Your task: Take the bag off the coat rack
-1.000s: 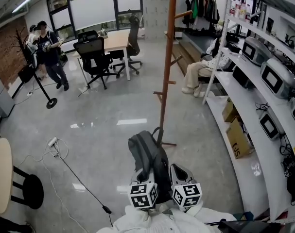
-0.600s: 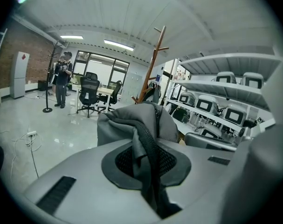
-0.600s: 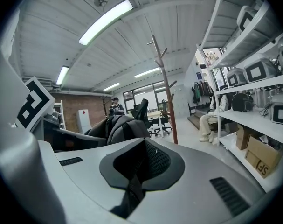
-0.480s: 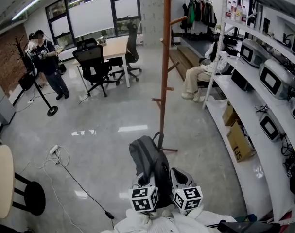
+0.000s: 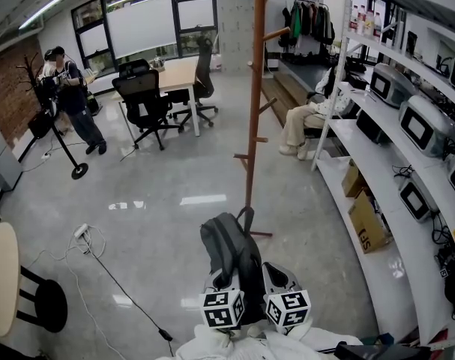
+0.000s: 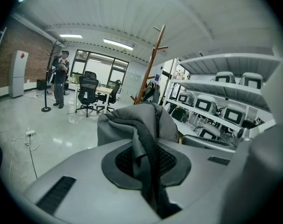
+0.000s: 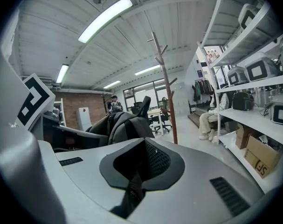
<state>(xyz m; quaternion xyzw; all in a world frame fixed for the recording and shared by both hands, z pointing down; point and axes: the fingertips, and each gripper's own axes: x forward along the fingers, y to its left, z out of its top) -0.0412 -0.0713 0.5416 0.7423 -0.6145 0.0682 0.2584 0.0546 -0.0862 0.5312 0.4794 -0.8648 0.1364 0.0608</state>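
Nearest: left gripper is clenched on the bag's black webbing strap. Grey fabric is bunched up with it in the seam between the jaws.

Right gripper is also clamped tight, on a dark strap that runs down through its jaw seam.

Both grippers are held close in front of the person, side by side, marker cubes facing up.

The bag, a dark grey backpack, is carried between the two grippers and rises just beyond them. Its top handle loop sticks up at the far side. It is low and close to the person, clear of the pegs.

Behind it: the coat rack, a brown wooden pole with short angled pegs, stands upright on a glossy grey floor.

Left, near: the edge of a round pale table, a black stool beside it, and a cable trailing across the floor.

Right: white shelves hold grey box-shaped appliances, with a cardboard box on the lower level.

Farther off: a seated person by the end of the shelves, and a wooden desk with a black office chair.

Far left: a standing person next to a second, black rack.
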